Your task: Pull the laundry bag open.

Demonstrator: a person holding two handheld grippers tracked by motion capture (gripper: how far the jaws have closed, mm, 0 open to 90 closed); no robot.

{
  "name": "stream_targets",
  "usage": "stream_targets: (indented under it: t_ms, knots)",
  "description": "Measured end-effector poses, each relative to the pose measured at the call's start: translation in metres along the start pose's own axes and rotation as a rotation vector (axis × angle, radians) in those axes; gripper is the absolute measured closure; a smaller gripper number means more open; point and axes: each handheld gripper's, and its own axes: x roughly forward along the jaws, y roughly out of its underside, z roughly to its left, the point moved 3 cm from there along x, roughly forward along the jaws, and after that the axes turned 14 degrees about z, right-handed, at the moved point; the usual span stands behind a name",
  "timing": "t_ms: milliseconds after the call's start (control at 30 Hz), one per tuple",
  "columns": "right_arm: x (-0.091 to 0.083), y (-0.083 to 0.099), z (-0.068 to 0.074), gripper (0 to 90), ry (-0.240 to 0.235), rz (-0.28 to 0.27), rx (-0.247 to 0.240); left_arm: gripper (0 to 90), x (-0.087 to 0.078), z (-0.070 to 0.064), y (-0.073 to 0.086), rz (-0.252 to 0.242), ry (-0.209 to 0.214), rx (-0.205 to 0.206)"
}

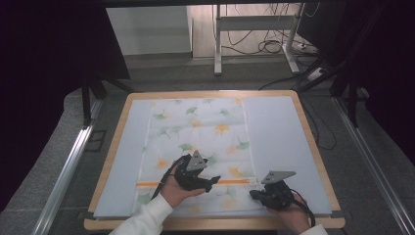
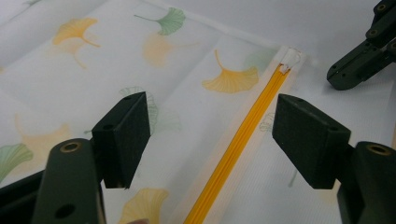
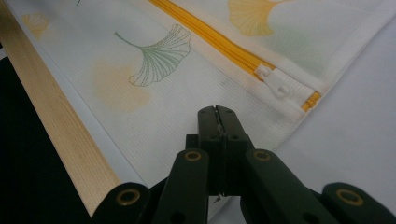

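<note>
Left gripper (image 2: 212,140): jaws spread wide, nothing between the pads; held low over the mesh bag.
Left pads (image 2: 125,135): one on each side of the orange zipper, neither seen touching it.
Orange zipper (image 2: 243,135): runs between the left jaws lengthwise, nearer the right-hand pad in the left gripper view, and ends at the white slider beyond the fingertips.
White slider (image 3: 279,85): at the zipper's end, just inside the bag's edge; ahead of the right fingertips and slightly to one side, apart from them.
Right gripper (image 3: 217,112): jaws pressed together, with nothing visible between them; tips over the bag's cloth near its corner.
Mesh bag (image 1: 195,127): white, printed with green and orange ginkgo leaves; lies flat on the pale mat.
Pale mat (image 1: 284,137): covers the wooden table.
Wooden table (image 1: 313,147): its light rim frames the mat.
</note>
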Motion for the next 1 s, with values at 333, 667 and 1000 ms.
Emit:
stream_targets:
  t_ms: [333, 667, 1000]
  knots:
    - [0.001, 0.0, -0.001, 89.0, -0.002, 0.001, -0.001, 27.6, 0.016, -0.01, -0.014, 0.015, 0.017, 0.033]
    - [0.001, -0.001, -0.001, 89.0, -0.007, 0.004, -0.004, 28.0, 0.031, -0.018, -0.027, 0.023, 0.052, 0.045]
    - [0.001, -0.001, -0.001, 89.0, -0.011, 0.005, -0.003, 30.6, 0.042, -0.022, -0.035, 0.035, 0.05, 0.055]
